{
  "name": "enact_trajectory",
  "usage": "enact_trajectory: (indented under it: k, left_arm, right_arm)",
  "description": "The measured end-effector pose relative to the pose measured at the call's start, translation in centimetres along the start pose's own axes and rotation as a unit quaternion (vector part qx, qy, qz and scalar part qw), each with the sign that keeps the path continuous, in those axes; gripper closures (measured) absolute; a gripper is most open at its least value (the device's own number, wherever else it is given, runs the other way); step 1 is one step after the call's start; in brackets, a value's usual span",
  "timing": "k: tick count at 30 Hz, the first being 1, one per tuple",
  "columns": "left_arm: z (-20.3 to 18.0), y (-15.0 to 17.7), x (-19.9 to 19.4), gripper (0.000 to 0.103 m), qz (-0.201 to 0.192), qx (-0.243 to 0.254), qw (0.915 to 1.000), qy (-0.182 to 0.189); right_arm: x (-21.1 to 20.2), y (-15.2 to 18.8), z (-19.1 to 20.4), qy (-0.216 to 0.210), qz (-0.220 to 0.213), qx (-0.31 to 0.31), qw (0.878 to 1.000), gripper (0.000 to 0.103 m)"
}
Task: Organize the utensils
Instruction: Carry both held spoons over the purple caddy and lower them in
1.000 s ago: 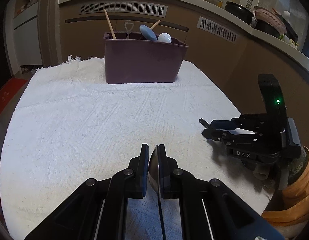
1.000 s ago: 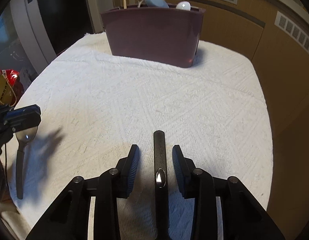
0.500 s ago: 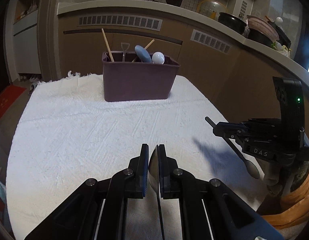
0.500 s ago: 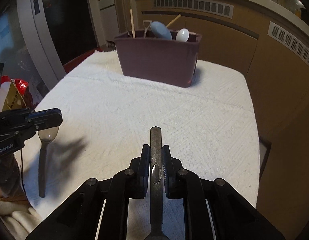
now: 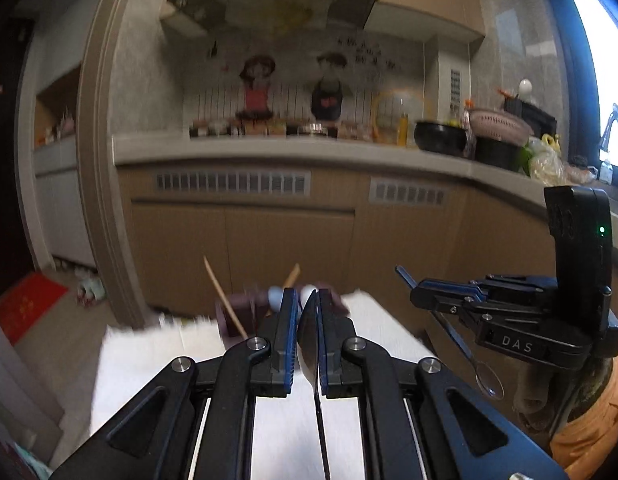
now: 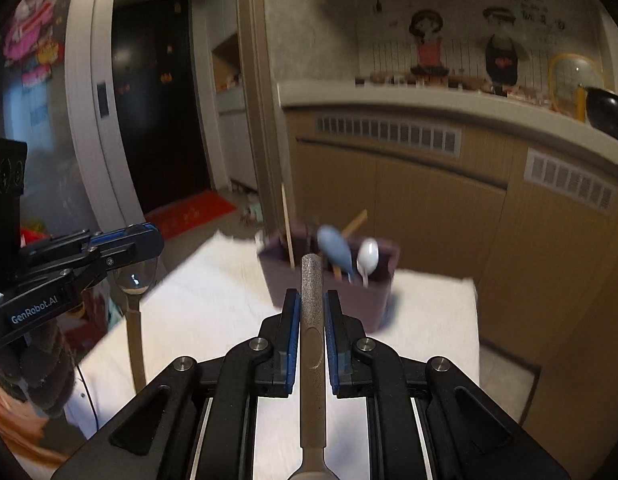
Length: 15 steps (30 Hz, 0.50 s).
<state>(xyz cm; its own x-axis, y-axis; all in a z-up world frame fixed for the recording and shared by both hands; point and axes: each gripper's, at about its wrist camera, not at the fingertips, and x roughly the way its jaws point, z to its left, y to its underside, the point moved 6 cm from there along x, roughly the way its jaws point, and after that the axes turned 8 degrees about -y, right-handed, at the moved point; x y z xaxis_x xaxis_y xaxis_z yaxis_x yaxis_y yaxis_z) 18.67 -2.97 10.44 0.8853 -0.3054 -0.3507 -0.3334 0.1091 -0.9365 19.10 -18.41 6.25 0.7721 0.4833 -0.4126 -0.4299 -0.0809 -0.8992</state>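
Note:
A dark purple utensil bin point(image 6: 373, 296) stands at the far end of the white towel point(image 6: 213, 304); it holds wooden sticks, a blue spoon point(image 6: 335, 250) and a white spoon point(image 6: 367, 258). My left gripper point(image 5: 307, 312) is shut on a metal spoon point(image 5: 309, 340), held by its bowl; the handle hangs down in the right wrist view point(image 6: 135, 332). My right gripper point(image 6: 312, 308) is shut on the handle of a second metal spoon point(image 6: 312, 320), whose bowl hangs low in the left wrist view point(image 5: 487, 378). Both grippers are raised above the towel. The bin is blurred in the left wrist view point(image 5: 245, 312).
A brown cabinet front with vent grilles point(image 5: 233, 182) rises behind the table, topped by a counter with pots point(image 5: 441, 136) and jars. A dark doorway point(image 6: 161, 100) and a red mat point(image 6: 189, 214) lie to the left.
Both grippers have lifted and tilted up with their spoons, so the bin sits lower in view and the kitchen wall fills the frames. The right gripper closed on its spoon earlier.

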Motion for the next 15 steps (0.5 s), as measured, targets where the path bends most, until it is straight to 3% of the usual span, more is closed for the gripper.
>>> enact_trajectory:
  k: [6,11,15]
  left_arm:
    - [0.7,-4.7,3.4,0.096,-0.033,-0.006,0.9994,-0.011]
    - [1.4,-6.5,7.0,0.096,-0.033,-0.008,0.9994,-0.013]
    - [2.2,-7.8,10.3,0.096,-0.032,-0.014,0.9993,-0.016]
  right_arm:
    - [1.2,-5.0,-1.0,-0.006,-0.041,-0.011,0.999,0.090]
    - [3.7,-7.2,-3.1,-0.012,-0.023,-0.003,1.000,0.090]
    - [6.9,-9.3,-5.4,0.008,-0.014,-0.007,1.000,0.090]
